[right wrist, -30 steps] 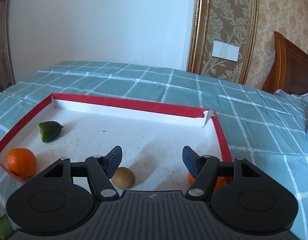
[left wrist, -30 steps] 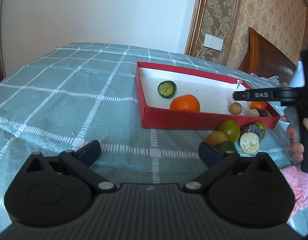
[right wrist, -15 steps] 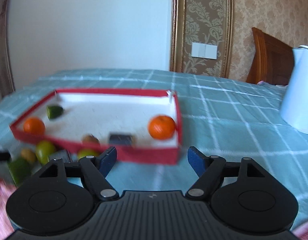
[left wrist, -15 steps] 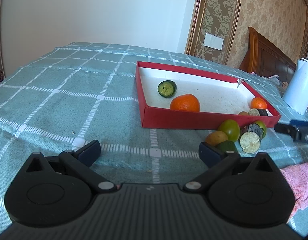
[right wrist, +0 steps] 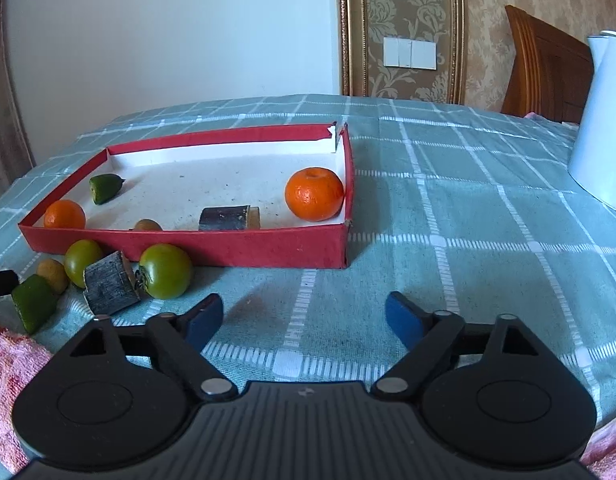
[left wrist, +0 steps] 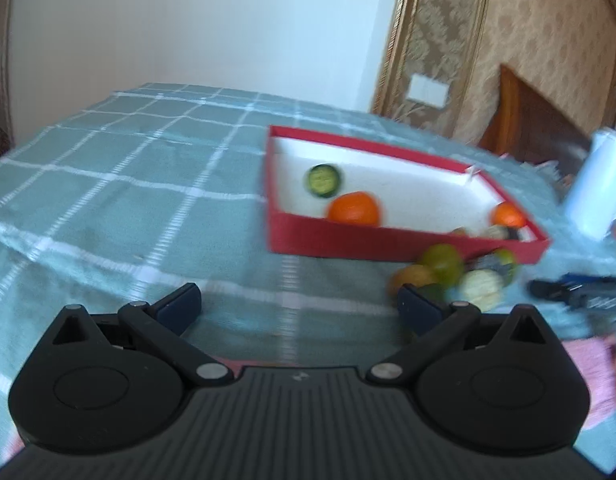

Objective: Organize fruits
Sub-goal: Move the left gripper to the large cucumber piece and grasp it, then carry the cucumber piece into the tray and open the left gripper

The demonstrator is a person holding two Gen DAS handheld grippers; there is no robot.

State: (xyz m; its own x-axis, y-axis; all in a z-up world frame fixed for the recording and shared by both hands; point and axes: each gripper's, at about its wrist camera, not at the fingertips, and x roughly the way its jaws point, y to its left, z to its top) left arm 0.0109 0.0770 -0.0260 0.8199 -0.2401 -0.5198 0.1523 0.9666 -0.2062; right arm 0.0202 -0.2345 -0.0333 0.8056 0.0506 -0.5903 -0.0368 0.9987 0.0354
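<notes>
A red tray (right wrist: 268, 246) with a white floor holds two oranges (right wrist: 313, 194) (right wrist: 64, 214), a green cucumber piece (right wrist: 104, 182), a small brown fruit (right wrist: 148, 225) and a dark cane piece (right wrist: 228, 218). On the cloth in front of it lie a green persimmon (right wrist: 166, 271), another green fruit (right wrist: 83, 256), a second cane piece (right wrist: 110, 288) and a green chunk (right wrist: 34, 307). My right gripper (right wrist: 304, 316) hovers over bare cloth right of this cluster, jaws opening, nothing between them. My left gripper (left wrist: 300, 306) stands open and empty, the loose fruits (left wrist: 443, 260) just beyond its right finger.
A white kettle (right wrist: 603, 120) stands on the checked cloth to the right of the tray. A pink towel (right wrist: 8, 360) lies at the near edge by the loose fruits. A wooden headboard (right wrist: 547, 64) and a wall rise behind the table.
My right gripper drew back from over the tray to the cloth in front of its right corner, and its jaws spread wider. The left gripper stayed put.
</notes>
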